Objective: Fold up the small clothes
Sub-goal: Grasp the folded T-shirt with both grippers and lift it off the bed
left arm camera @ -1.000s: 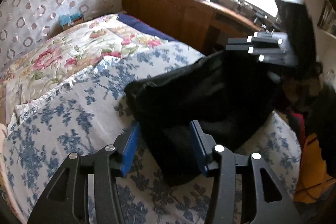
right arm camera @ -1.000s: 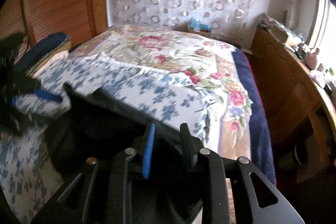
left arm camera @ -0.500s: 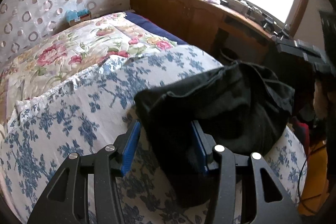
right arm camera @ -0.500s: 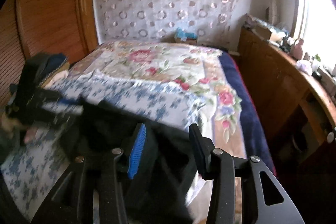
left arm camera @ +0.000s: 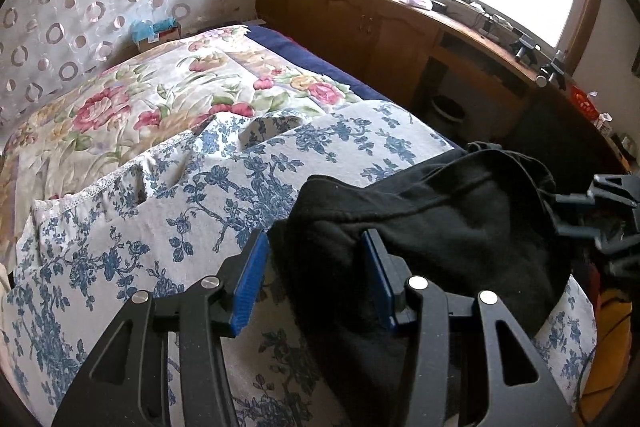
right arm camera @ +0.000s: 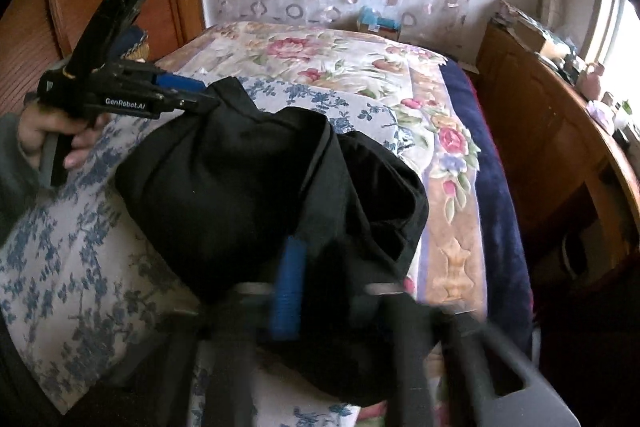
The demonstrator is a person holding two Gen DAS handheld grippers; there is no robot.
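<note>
the bed (left arm camera: 132, 107) carries a rose-print cover, and over its near end lies a white sheet with blue flowers (left arm camera: 120, 235). on that sheet sits the black garment (left arm camera: 440, 219), bunched into a heap near the bed's foot edge; its long axis runs roughly across the bed, from the left gripper (left arm camera: 316, 279) to the right gripper (right arm camera: 320, 287). the left gripper's jaws stand spread, with the garment's corner between them. the right gripper is motion-blurred against the cloth; i cannot tell whether it grips. a small box (left arm camera: 154, 33) at the wall holds blue stuff.
</note>
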